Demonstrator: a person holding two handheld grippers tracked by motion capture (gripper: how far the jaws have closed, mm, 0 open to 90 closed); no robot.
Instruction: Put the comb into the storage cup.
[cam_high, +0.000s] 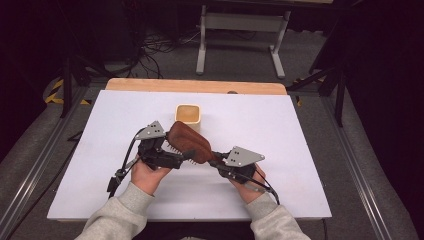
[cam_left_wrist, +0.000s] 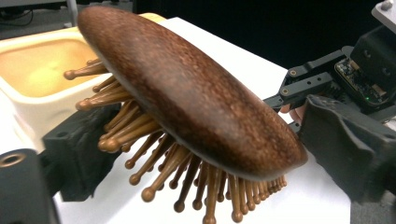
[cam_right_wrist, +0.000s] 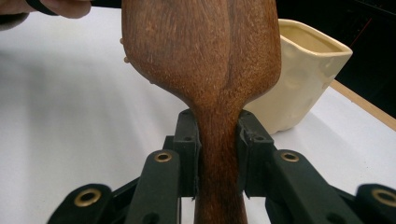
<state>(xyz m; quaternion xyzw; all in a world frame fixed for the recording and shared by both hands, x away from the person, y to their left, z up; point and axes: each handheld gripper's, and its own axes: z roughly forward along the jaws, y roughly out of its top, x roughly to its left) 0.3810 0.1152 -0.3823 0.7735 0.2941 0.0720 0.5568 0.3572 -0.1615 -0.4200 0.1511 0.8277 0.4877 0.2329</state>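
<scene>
Leftmost on the white worktop (cam_high: 100, 150), the left gripper (cam_high: 172, 152) sits in the person's left hand (cam_high: 147, 175), its black jaws standing wide on either side of the hairbrush (cam_high: 189, 141) head; in the left gripper view one jaw lies under the pins and the other stands off the smooth back, and whether either presses on the brush cannot be told. That brush is dark reddish-brown wood, an oval domed back with a fine speckled grain, its underside set with lighter wooden pins (cam_left_wrist: 159, 158) ending in small round knobs. It hangs above the worktop between the two grippers, tilted, head toward the left. Just behind the head stands a cream ceramic cup (cam_high: 188, 117), squarish with rounded corners, a dimpled wall and an open top, close enough to crowd the brush. Further right, the right gripper (cam_high: 216, 162), held in the right hand (cam_high: 250, 182), has its jaws clamped narrow on the brush's handle (cam_right_wrist: 219, 154). No writing shows anywhere.
</scene>
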